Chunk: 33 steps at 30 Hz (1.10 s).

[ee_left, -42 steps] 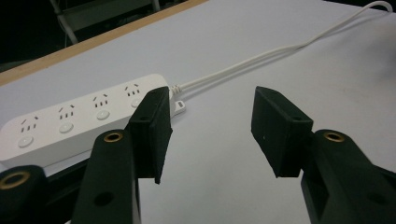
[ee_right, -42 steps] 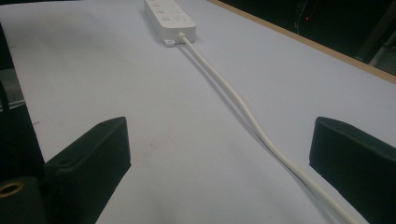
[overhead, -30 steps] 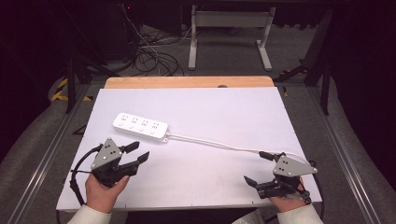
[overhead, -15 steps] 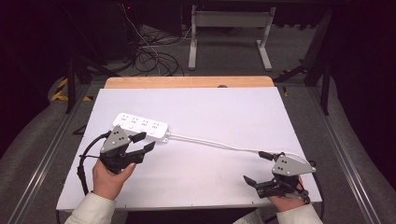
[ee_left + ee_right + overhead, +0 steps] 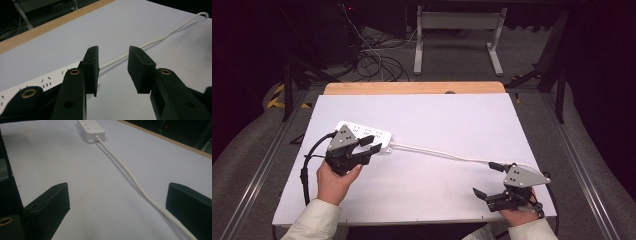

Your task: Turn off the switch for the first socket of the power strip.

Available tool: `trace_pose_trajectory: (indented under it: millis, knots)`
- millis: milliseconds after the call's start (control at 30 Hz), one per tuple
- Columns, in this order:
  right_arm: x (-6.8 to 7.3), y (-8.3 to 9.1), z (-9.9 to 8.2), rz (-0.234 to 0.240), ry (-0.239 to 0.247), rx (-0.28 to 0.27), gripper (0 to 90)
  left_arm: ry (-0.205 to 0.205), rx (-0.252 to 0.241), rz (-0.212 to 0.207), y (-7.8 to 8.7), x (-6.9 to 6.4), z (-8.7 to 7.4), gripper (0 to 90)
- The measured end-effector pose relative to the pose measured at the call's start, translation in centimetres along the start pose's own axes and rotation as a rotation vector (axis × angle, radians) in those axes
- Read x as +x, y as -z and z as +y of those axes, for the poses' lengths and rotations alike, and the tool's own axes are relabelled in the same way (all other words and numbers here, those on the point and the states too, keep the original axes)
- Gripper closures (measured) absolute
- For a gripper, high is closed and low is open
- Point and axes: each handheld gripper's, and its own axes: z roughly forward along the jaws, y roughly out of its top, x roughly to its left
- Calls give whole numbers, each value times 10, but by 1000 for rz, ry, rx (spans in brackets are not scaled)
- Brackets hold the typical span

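Observation:
A white power strip (image 5: pixel 380 134) lies at the left of the white table (image 5: pixel 452 120). Its white cable (image 5: pixel 437 152) runs right toward the near right corner. My left gripper (image 5: pixel 372 144) hovers open over the strip's cable end. In the left gripper view the jaws (image 5: pixel 112 72) frame the cable (image 5: pixel 155 42) where it leaves the strip (image 5: pixel 50 80). My right gripper (image 5: pixel 484 179) stands wide open at the near right, beside the cable's end. In the right gripper view (image 5: pixel 117 202) the cable (image 5: pixel 125 170) passes between the jaws, up to the strip (image 5: pixel 91 127).
A wooden strip (image 5: pixel 412 88) borders the table's far edge. Beyond it, on the floor, are tangled black cables (image 5: pixel 377 65) and a grey metal stand (image 5: pixel 457 25). Metal rails run along both sides of the table.
My left gripper has moved forward and a little right from the near left of the table to the power strip's cable end. The right gripper has stayed put.

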Motion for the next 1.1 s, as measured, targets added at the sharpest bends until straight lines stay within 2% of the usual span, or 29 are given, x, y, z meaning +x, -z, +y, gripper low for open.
trace_pose_trajectory:
  millis: [67,167,267,333,400,700,867,933,967,1067,1100]
  knots:
    - [0,0,0,1,1,1,57,-2,12,9,0,1,1,660]
    - [0,0,0,1,4,-1,56,0,18,-1,0,1,2,751]
    - [0,0,0,3,2,2,57,0,34,-22,0,4,4,814]
    - [-1,0,0,4,2,3,58,5,37,-45,-1,7,4,900]
    - [-1,0,0,3,4,2,58,21,60,-52,-4,12,5,900]
    - [-1,0,0,10,6,9,60,27,136,-58,-19,21,9,900]
    - [-1,-1,-1,13,7,12,62,60,210,-52,-34,35,12,900]
    - [-1,-1,-1,14,7,13,62,64,220,-51,-37,38,12,900]
    - [-2,-1,-1,14,6,13,62,83,246,-47,-42,43,12,900]
    - [-2,-1,-1,16,8,12,62,98,290,-44,-51,50,12,900]
    - [-2,-1,-1,16,8,13,62,98,290,-44,-51,50,12,900]
